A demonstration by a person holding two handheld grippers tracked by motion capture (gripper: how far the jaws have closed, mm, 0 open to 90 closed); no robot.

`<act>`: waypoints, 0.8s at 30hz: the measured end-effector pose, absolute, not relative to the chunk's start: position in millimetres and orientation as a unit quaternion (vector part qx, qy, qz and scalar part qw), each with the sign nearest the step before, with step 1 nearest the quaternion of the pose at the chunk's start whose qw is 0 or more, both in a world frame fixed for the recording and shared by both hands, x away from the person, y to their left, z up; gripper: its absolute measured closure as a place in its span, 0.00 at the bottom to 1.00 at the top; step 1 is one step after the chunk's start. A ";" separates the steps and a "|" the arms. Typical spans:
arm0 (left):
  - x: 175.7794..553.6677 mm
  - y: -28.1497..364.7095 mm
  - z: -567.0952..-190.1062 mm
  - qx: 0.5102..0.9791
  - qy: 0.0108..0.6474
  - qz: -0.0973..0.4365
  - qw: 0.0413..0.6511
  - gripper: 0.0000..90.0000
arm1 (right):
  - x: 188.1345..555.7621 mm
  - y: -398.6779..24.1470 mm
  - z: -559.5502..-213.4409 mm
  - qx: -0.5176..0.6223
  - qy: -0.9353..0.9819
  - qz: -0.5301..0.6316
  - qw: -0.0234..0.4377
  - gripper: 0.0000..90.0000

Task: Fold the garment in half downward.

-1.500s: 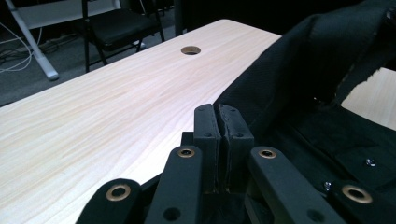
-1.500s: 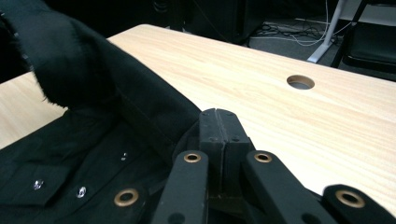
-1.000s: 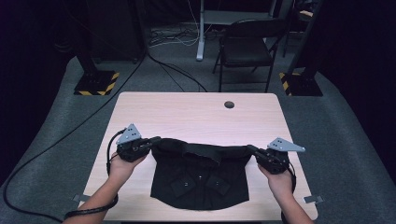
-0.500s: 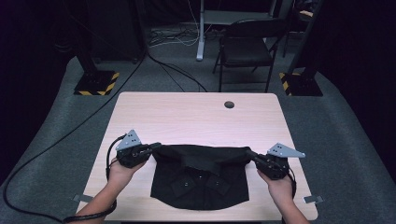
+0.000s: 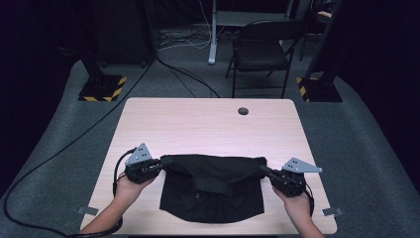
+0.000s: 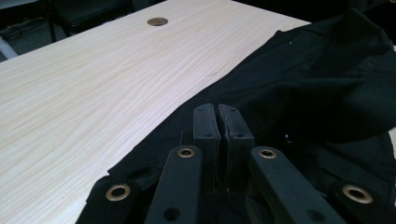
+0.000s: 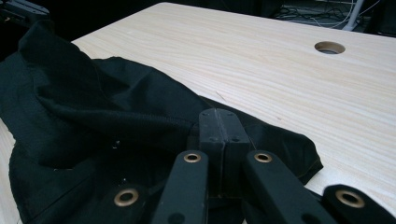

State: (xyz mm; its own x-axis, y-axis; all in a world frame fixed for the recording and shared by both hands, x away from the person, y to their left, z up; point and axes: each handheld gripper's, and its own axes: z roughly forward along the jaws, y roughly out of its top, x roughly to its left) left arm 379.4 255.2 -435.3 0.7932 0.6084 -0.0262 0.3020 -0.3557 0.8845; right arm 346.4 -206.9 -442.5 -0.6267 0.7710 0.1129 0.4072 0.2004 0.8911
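Garment: one black shirt (image 5: 213,191) lies on the worktop (image 5: 208,124), near its front edge and about midway between the left and right edges (small buttons show on the lower layer). Its far part is lifted and doubled toward the front edge, so a rounded fold runs across between the two grippers.

Left gripper: the left gripper (image 5: 167,160) is clenched on the left end of that fold; in the left gripper view its two black jaws stand pressed together (image 6: 223,122) with black cloth (image 6: 317,88) around their tips.

Right gripper: the right gripper (image 5: 263,169) is clenched on the right end of the fold; in the right gripper view the jaws meet (image 7: 219,126) with a ridge of the cloth (image 7: 107,112) running up to them.

Hands: two, one on each gripper, the left hand (image 5: 130,184) and the right hand (image 5: 296,202) coming in over the front edge.

Grey plates: two, one atop each gripper.

Worktop: one, pale wood, with one round hole (image 5: 243,111) near its far edge, right of centre; the far half lies bare.

Tape marks: two small grey tabs, one (image 5: 87,210) by the front left corner, one (image 5: 332,211) by the front right corner.

Beyond the far edge: one folding chair (image 5: 260,49) and two stands with yellow-black striped bases (image 5: 101,88) (image 5: 317,89).
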 end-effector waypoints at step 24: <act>363.2 258.5 -455.6 0.827 0.277 0.133 0.470 0.95 | 332.0 -207.1 -458.7 0.386 0.780 0.466 0.159 1.00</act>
State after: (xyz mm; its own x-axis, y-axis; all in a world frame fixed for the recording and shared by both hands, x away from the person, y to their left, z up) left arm 363.2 258.5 -455.6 0.8113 0.5833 -0.0403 0.3332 -0.4046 0.8516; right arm 332.0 -207.1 -458.7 -0.6510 0.7507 0.1128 0.4551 0.2670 0.8495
